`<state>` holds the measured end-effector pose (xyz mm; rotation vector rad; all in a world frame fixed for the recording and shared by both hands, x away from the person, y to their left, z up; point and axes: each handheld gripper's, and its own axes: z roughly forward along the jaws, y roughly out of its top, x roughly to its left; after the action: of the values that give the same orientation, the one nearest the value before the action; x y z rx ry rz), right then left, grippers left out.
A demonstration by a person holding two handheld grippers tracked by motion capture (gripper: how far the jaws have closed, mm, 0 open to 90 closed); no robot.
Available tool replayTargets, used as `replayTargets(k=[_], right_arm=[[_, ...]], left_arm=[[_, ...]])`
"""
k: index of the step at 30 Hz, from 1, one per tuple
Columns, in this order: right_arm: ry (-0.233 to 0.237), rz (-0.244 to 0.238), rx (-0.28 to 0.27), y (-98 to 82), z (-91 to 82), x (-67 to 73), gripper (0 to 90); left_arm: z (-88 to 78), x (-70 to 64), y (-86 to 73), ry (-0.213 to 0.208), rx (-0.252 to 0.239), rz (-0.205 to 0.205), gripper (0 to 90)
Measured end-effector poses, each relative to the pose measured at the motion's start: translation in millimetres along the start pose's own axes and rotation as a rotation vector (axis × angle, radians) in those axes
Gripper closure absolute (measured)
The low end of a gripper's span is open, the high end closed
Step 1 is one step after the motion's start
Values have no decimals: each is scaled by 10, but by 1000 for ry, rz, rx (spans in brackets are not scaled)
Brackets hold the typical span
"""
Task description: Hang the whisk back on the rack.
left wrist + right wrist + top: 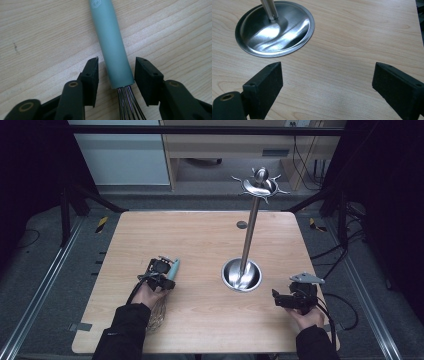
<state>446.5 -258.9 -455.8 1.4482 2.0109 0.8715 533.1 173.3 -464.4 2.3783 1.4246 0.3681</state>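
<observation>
A whisk lies on the wooden table [200, 240], with its teal handle [174, 268] [112, 42] pointing away from me and its wire loops [159, 312] [128, 102] under my left hand. My left gripper [166, 265] [116, 75] is open, one jaw on each side of the handle's wire end. A narrow gap shows on both sides. A steel stand rises right of centre, with a round dished base [241, 275] [274, 28], a pole [250, 230] [269, 10] and curved hooks on top [260, 185]. My right gripper [276, 299] [327, 87] is wide open and holds nothing, low over the table just right of the base.
A small dark round spot [242, 224] marks the table's far side. Black frame rails and cables run along the floor on both sides. Bare wood [352, 37] lies between the right gripper and the stand base.
</observation>
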Motion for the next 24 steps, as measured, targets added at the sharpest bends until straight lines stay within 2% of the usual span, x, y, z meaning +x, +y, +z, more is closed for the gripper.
replayTargets(k=[12,16,20,24], right_arm=[[-2,-6,1,3,-1,4,98],[-2,-11,1,2,1,4,98],[-3,-12,1,2,2,5,98],[2,-7,4,3,3,8,98]], left_arm=[[18,-7,6,-12,13,-29,670],[-1,-29,-7,-33,28,-3,682],[-21,-75,-39,-31,34,28,682],[-23,-110,-63,-45,21,54,676]])
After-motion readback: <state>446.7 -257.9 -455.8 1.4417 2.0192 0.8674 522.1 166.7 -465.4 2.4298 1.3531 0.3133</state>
